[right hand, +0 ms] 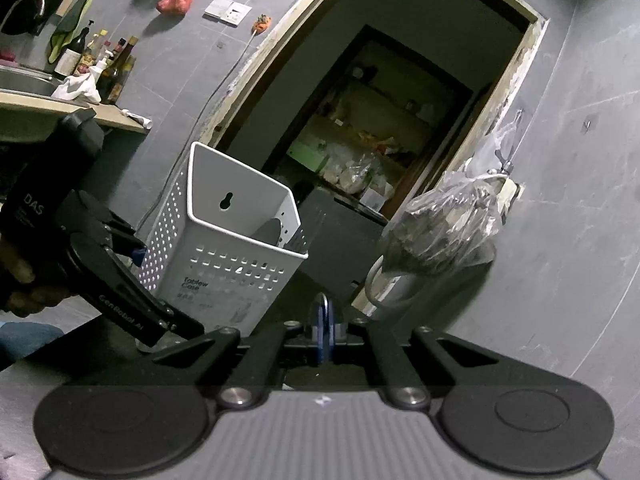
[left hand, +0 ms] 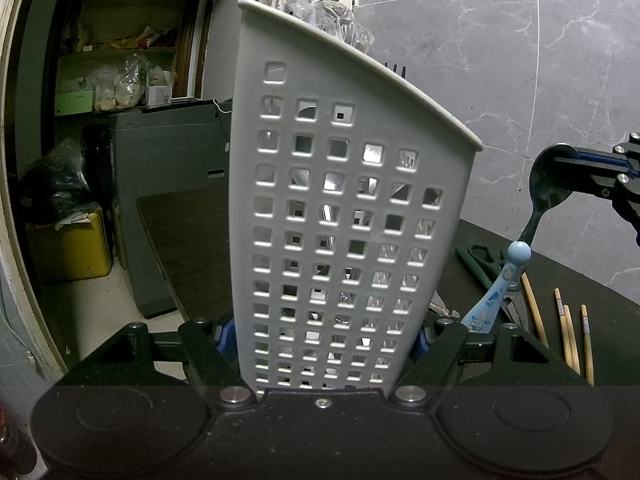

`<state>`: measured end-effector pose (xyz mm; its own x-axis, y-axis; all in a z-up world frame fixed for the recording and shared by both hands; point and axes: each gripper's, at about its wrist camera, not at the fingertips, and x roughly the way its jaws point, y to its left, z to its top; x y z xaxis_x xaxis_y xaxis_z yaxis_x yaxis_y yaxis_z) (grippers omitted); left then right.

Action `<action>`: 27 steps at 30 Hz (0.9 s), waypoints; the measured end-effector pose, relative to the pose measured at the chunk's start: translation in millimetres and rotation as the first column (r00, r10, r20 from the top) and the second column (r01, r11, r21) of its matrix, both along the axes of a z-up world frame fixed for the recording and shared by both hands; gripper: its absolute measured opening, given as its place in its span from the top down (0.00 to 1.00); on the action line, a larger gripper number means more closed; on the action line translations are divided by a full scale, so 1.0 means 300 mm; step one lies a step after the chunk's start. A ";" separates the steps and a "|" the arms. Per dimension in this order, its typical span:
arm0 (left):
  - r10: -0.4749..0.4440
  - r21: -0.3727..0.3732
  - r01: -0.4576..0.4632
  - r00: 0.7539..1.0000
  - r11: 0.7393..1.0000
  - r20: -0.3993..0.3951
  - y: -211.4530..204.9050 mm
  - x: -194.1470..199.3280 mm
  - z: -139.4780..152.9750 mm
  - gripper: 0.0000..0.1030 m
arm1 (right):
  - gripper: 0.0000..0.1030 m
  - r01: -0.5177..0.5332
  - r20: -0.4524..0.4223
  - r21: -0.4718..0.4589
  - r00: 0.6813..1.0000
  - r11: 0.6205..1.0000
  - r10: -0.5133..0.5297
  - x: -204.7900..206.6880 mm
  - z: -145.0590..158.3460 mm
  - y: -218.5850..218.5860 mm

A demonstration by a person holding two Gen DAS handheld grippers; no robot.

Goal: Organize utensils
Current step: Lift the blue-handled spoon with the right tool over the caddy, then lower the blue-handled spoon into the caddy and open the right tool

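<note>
The white perforated utensil caddy [left hand: 352, 216] stands upright on the dark table [left hand: 188, 248], near its left edge as the left wrist camera sees it, with metal cutlery showing through its square holes and dark fork tines rising above its sloped rim. The left gripper [left hand: 320, 340] clamps the caddy low down, its blue pads pressing on both side walls, so the jaws stand wide yet pinch the container. In the right wrist view the same caddy [right hand: 228, 256] shows its tall back wall with a keyhole slot, and the left gripper [right hand: 136, 264] comes in from the left, angled downward, held by a hand [right hand: 24, 280] at the frame's edge. The right gripper [right hand: 322, 320] points roughly level toward the caddy, its blue pads pressed together on something thin; the left wrist view shows it [left hand: 580, 164] pinching the bowl of a dark spoon [left hand: 548, 188], whose handle hangs down toward the table. Below it, toward the table's right edge, lie a light blue patterned spoon [left hand: 496, 292], dark-handled scissors [left hand: 480, 260] and several wooden chopsticks [left hand: 568, 332]. A plastic bag [right hand: 444, 232] sits over a white pot beside the grey wall.
</note>
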<state>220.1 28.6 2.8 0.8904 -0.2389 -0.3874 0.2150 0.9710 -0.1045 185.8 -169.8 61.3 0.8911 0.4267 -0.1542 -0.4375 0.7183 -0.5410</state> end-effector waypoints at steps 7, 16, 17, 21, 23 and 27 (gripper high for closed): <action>0.000 0.001 0.000 1.000 1.000 0.000 0.000 0.000 0.000 0.25 | 0.97 -0.009 0.026 0.022 1.000 1.000 0.009 -0.015 0.004 -0.006; 0.000 -0.002 0.000 1.000 1.000 -0.001 0.000 0.001 0.000 0.25 | 0.97 -0.003 0.153 0.126 0.988 0.992 -0.016 -0.051 0.057 -0.020; 0.000 -0.002 0.000 1.000 1.000 -0.001 -0.001 0.001 0.000 0.25 | 0.97 -0.006 0.174 0.147 0.984 0.989 -0.020 -0.055 0.068 -0.023; 0.001 -0.001 -0.001 1.000 1.000 -0.001 -0.001 0.001 -0.002 0.25 | 0.97 -0.036 0.262 0.222 0.965 0.974 -0.024 -0.063 0.127 -0.015; 0.002 0.001 -0.002 1.000 1.000 -0.002 -0.001 0.002 -0.005 0.25 | 0.97 -0.058 0.299 0.242 0.954 0.969 -0.017 -0.059 0.161 -0.006; 0.001 0.001 -0.001 1.000 1.000 -0.002 -0.001 0.001 -0.008 0.25 | 0.97 -0.097 0.359 0.276 0.933 0.956 -0.009 -0.043 0.227 0.024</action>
